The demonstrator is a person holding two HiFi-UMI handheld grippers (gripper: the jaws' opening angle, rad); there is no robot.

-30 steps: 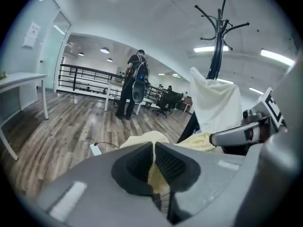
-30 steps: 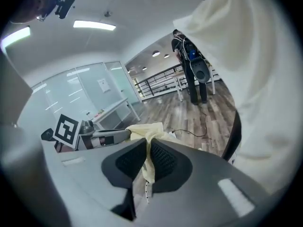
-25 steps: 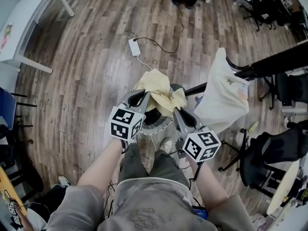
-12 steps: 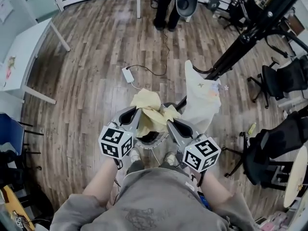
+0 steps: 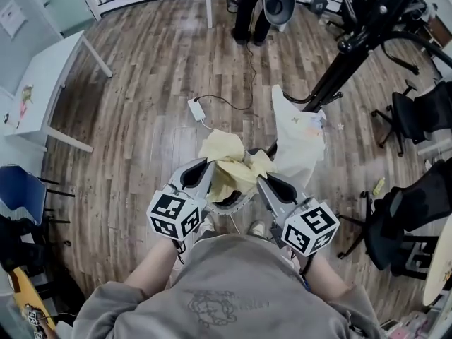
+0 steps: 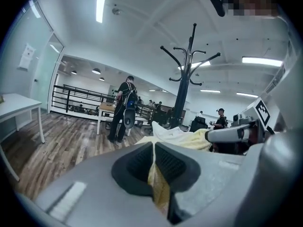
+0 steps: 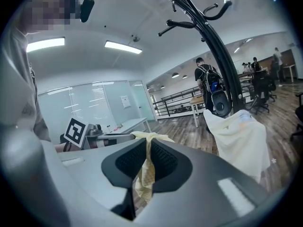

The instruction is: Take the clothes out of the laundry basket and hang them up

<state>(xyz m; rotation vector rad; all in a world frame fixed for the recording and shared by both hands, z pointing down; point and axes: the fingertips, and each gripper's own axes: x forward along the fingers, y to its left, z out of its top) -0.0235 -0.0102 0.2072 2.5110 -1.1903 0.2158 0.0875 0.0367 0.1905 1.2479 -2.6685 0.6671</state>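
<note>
I hold a pale yellow garment (image 5: 229,162) bunched between both grippers, above the round laundry basket (image 5: 233,202) by my feet. The left gripper (image 5: 206,169) is shut on one edge of the yellow cloth (image 6: 158,190). The right gripper (image 5: 258,176) is shut on another edge of it (image 7: 143,176). A white garment (image 5: 300,140) hangs on the black coat stand (image 5: 353,41) to the right; it also shows in the right gripper view (image 7: 239,138). The coat stand's hooks (image 6: 189,63) rise ahead in the left gripper view.
A white power strip (image 5: 197,109) with its cable lies on the wood floor ahead. A white table (image 5: 42,94) stands at the left. Black office chairs (image 5: 406,210) crowd the right side. A person (image 5: 251,6) stands by a table far ahead.
The view has tilted up and the grippers have risen a little with the yellow garment. Both stay shut on it.
</note>
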